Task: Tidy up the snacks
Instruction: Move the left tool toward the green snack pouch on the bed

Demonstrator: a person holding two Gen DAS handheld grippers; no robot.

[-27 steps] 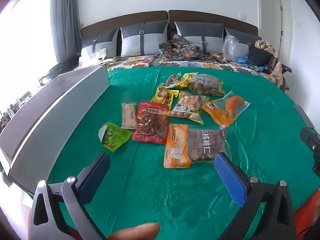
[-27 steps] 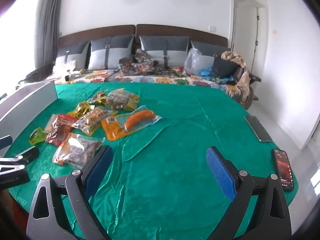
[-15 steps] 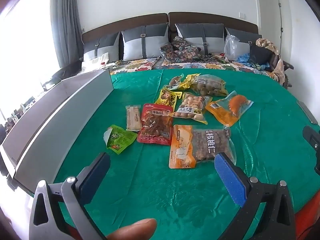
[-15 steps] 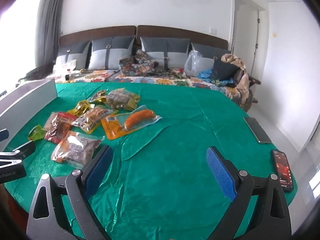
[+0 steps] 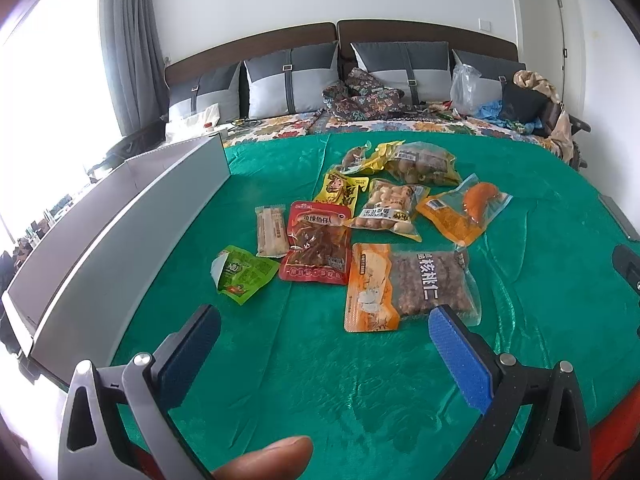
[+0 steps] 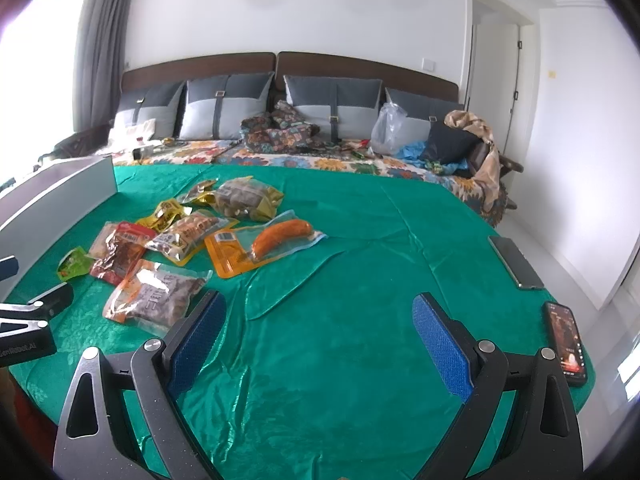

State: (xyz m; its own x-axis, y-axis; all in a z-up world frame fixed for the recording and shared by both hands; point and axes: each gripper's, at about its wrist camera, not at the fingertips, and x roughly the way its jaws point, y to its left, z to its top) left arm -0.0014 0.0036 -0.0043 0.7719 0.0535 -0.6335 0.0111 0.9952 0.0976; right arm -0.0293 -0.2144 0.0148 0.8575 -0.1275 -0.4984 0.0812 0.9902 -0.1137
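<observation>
Left wrist view: our left gripper (image 5: 320, 344) hangs spread and empty above the green cloth (image 5: 360, 400), with the walnut packet (image 5: 408, 284) just beyond its right pad. Overlapping snack packets (image 5: 384, 216) could drag neighbours along if we pinch carelessly.

Right wrist view: our right gripper (image 6: 320, 332) is likewise spread, holding nothing. Two phones (image 6: 566, 342) lie near the right edge; we judge a wide sweep could knock them off.

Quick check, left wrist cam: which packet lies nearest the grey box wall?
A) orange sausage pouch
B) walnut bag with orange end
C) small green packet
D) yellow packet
C: the small green packet lies leftmost in the pile, closest to the long grey box wall.
</observation>
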